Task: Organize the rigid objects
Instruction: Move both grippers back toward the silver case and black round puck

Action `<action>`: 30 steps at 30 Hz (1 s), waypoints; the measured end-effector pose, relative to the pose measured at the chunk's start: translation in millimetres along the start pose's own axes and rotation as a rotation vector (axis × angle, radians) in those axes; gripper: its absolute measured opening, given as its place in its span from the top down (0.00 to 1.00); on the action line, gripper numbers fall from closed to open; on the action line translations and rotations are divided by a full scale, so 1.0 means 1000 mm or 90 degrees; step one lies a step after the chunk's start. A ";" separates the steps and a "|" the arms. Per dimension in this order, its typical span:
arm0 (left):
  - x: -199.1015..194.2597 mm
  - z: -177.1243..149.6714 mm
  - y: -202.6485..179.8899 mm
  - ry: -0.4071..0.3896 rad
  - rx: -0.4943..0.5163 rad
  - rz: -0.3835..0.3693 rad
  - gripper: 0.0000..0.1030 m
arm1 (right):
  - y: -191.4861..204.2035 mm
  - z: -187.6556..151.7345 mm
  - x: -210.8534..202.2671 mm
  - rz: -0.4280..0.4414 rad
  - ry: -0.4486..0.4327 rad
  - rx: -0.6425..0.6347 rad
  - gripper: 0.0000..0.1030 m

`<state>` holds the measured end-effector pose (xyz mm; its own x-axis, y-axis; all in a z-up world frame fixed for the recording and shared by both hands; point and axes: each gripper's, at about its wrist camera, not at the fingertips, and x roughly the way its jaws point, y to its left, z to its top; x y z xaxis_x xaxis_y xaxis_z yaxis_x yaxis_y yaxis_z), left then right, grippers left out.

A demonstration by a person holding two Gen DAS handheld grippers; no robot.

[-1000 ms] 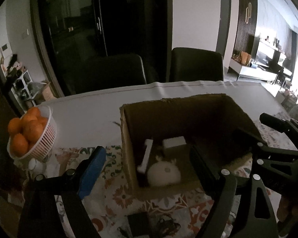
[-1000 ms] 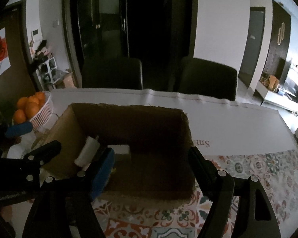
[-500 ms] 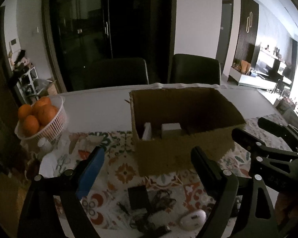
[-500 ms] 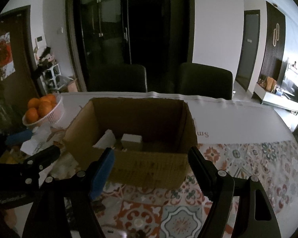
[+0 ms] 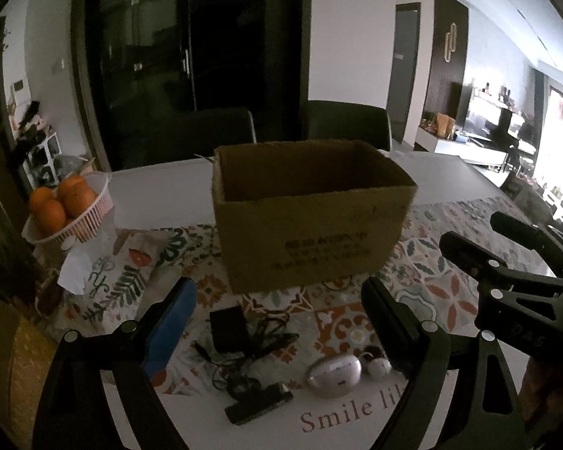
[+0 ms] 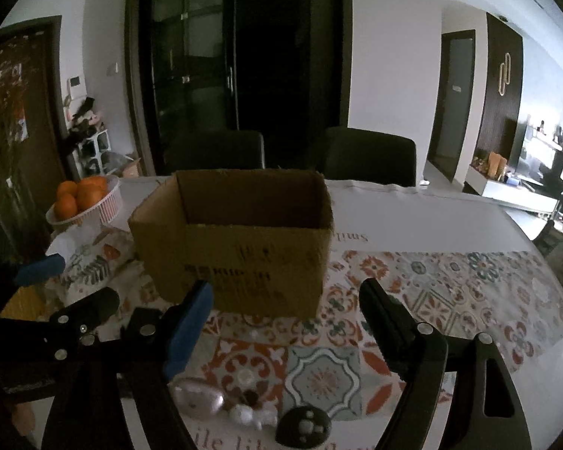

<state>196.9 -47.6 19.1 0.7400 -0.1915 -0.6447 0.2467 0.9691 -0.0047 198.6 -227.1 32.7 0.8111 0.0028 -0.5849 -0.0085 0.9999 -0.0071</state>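
Note:
An open cardboard box [image 5: 311, 221] stands on the patterned tablecloth; it also shows in the right wrist view [image 6: 236, 251]. Its inside is hidden from here. In front of it lie a black adapter with tangled cable [image 5: 244, 333], a black stick-shaped device [image 5: 259, 407], a silver oval mouse [image 5: 334, 375] and a small white ball [image 5: 379, 366]. The right wrist view shows the mouse [image 6: 197, 397], a small white figure [image 6: 249, 416] and a dark round paw-print object [image 6: 304, 427]. My left gripper [image 5: 277, 315] is open and empty over the loose items. My right gripper [image 6: 285, 315] is open and empty.
A white basket of oranges [image 5: 67, 206] stands at the left with white paper [image 5: 82, 266] beside it. Two dark chairs [image 6: 368, 157] stand behind the table. The right gripper's fingers [image 5: 506, 258] show at the right of the left wrist view.
Both grippers have pulled back and down from over the box toward the near table edge. The box's inside has dropped out of sight and the loose items in front have come into view.

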 end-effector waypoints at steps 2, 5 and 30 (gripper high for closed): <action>-0.002 -0.006 -0.004 -0.003 0.008 -0.001 0.13 | -0.003 -0.008 -0.005 -0.005 -0.004 0.000 0.21; -0.006 -0.016 -0.011 -0.011 0.021 -0.003 0.13 | -0.006 -0.019 -0.011 -0.013 -0.011 0.002 0.21; 0.017 -0.076 -0.034 0.055 0.057 -0.060 0.13 | -0.015 -0.093 -0.012 -0.024 0.037 0.019 0.21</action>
<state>153.0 -72.2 -49.8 0.6548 -0.2635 -0.7084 0.3702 0.9290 -0.0034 135.0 -243.2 -35.5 0.7754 -0.0342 -0.6306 0.0391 0.9992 -0.0061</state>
